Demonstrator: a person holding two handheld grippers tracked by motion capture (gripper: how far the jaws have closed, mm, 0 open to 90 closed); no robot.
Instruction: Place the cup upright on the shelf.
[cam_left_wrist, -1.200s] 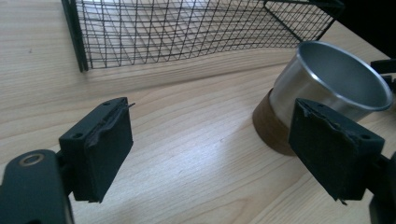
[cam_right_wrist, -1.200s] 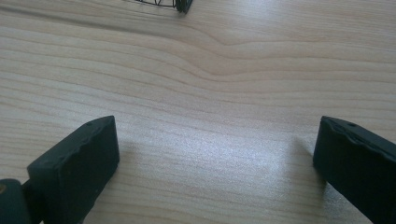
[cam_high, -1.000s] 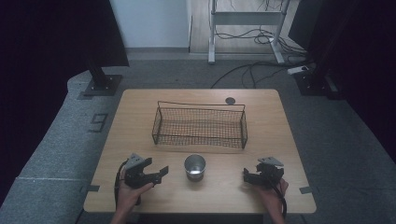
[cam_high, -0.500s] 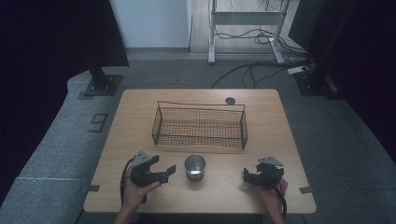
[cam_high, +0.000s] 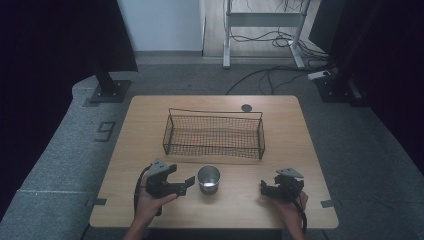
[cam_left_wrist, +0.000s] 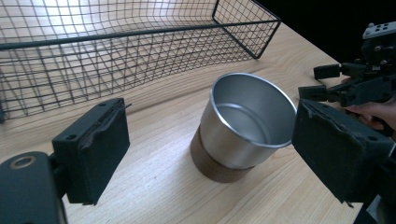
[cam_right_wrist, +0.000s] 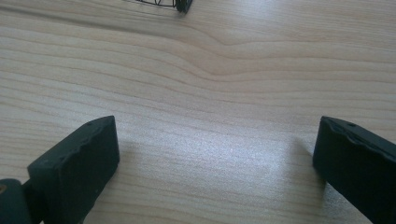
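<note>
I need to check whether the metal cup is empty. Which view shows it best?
The left gripper view: the metal cup stands close between the open jaws, its bare inside and brown base plain. The high view shows the cup small, in front of the wire basket; the right gripper view looks at bare table.

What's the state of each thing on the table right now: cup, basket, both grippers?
Metal cup: upright, empty, on the table, ungripped.
Wire basket: upright, empty, behind the cup.
Left gripper: open, jaws flanking the cup without touching it.
Right gripper: open, nothing between its jaws, low over bare wood.
</note>
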